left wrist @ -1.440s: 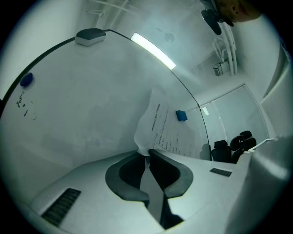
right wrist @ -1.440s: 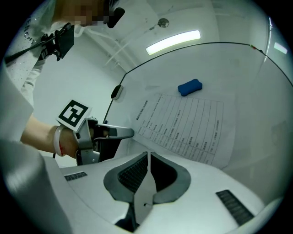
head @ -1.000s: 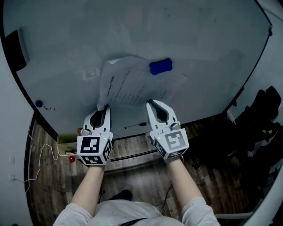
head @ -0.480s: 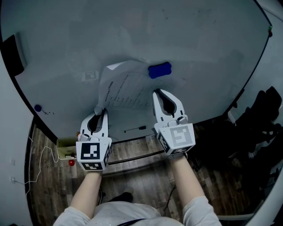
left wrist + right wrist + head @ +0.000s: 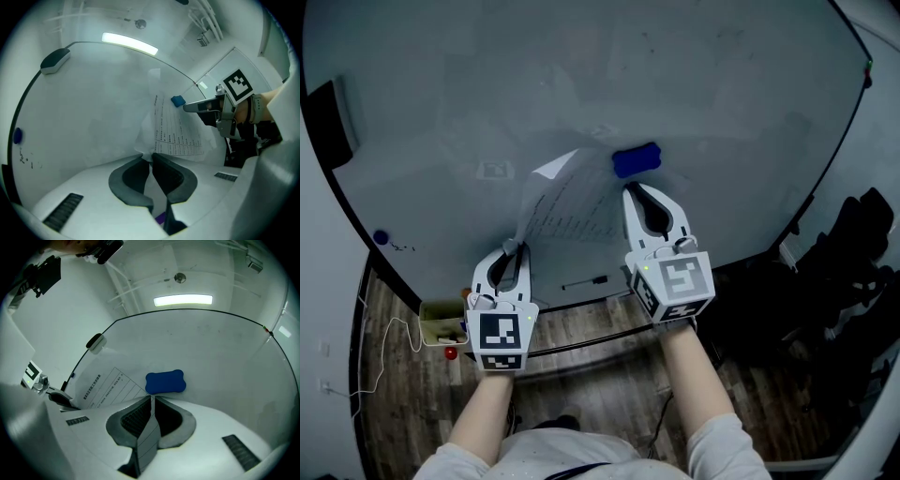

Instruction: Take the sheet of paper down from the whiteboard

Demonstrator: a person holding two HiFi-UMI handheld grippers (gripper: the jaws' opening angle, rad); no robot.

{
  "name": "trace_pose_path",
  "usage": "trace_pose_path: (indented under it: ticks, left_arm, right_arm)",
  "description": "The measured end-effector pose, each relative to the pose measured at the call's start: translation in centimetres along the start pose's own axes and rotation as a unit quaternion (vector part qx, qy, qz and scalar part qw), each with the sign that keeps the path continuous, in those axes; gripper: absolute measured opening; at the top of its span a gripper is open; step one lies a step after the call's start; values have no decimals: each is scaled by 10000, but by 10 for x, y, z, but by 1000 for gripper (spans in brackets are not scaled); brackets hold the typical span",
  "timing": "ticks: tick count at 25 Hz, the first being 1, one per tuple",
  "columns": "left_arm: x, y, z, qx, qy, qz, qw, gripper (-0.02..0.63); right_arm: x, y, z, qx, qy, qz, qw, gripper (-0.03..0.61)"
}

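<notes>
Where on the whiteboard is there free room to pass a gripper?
Free: the whiteboard right of the blue magnet, and between the eraser and the sheet of paper. Crowded: at the sheet, which the left gripper and right gripper clamp.

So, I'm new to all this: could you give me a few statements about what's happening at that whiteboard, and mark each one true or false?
1. A blue magnet sits at the top edge of the sheet of paper on the whiteboard. True.
2. The left gripper is open and empty. False: its jaws are closed on the sheet's lower corner.
3. The right gripper pinches the sheet just below the magnet. True.
4. The sheet is blank. False: it carries printed lines of text and a ruled table.
</notes>
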State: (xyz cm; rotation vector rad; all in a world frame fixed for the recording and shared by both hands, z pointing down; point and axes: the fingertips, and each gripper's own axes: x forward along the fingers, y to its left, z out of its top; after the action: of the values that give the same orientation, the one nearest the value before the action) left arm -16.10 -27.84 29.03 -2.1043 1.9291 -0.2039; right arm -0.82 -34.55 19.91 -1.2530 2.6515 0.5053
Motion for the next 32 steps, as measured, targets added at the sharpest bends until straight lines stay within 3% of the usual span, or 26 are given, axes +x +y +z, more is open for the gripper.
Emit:
trace_pose_path:
  ticks: [32]
  left_arm:
    - [0,-4,-11,-420,27,-121,9990,26]
  right_arm:
    - [11,-9,15,118,75,-9,9999,20]
